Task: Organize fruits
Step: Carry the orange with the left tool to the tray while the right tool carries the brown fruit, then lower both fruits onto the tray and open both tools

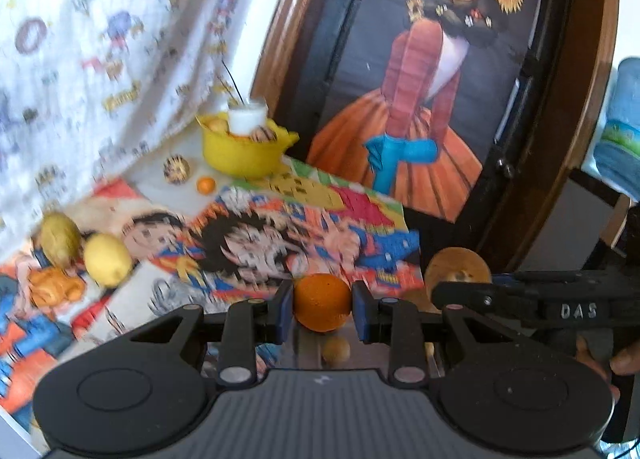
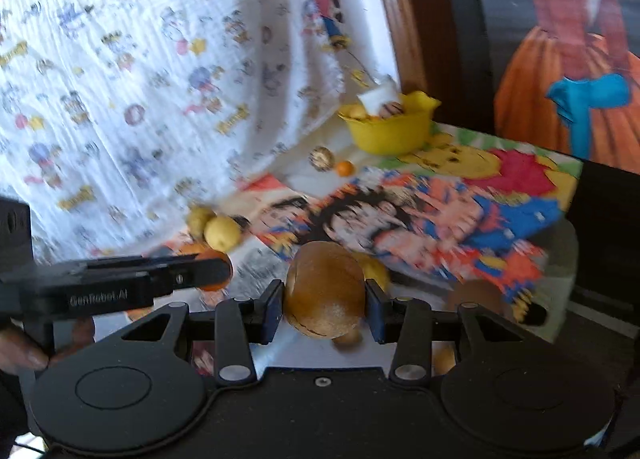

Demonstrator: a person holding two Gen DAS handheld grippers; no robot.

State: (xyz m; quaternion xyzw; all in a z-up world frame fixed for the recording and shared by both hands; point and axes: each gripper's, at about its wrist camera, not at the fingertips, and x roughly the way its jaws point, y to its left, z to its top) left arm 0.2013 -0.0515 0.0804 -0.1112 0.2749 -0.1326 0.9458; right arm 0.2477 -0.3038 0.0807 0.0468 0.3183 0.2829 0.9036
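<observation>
Now both fruits ride above the cartoon mat [image 1: 320,227], the left gripper [image 1: 323,305] clamped on an orange [image 1: 322,301] and the right gripper [image 2: 325,309] on a brown fruit [image 2: 325,291], so next comes carrying them to the far yellow bowl [image 1: 244,157] and letting go.

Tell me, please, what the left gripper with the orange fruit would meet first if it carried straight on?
Probably the colourful cartoon-print mat on the table: the left gripper, shut on the round orange fruit, points downward at it. The yellow plastic bowl sits farther back, though depth is unclear.
</observation>
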